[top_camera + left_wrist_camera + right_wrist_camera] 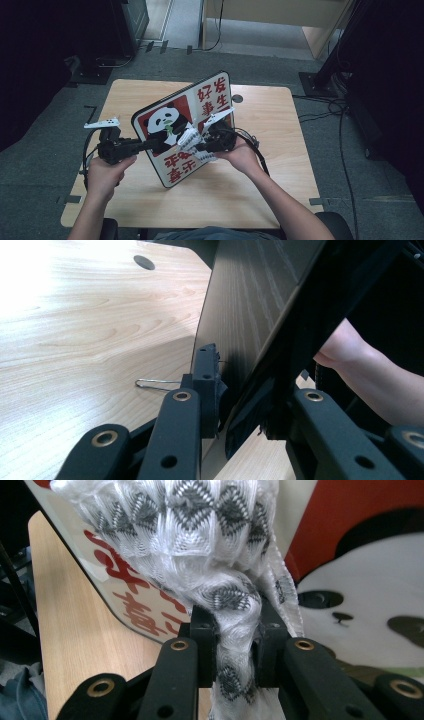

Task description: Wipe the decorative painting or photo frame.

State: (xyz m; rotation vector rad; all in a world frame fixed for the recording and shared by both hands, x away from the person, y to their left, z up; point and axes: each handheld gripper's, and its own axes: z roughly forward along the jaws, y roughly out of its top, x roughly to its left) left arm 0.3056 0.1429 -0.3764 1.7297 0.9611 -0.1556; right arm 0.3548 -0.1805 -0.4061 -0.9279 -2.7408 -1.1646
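Observation:
A board [212, 97] printed with a panda and red characters stands tilted on its lower edge on the wooden table [280, 150]. My left gripper [150, 145] is shut on the board's left edge; the left gripper view shows its jaws [245, 390] clamping the dark wood-grain back [245, 305]. My right gripper [200, 142] is shut on a white cloth with a grey diamond pattern [189, 141], held against the printed face. In the right gripper view the cloth [200, 540] bunches between the jaws [235, 630], in front of the panda picture [370, 595].
A thin metal wire clip [152, 385] lies on the table behind the board. A round cable hole [237, 98] sits near the far edge. Cables and stand feet [315, 85] lie on the grey carpet beyond the table. The person's right forearm [365, 375] is behind the board.

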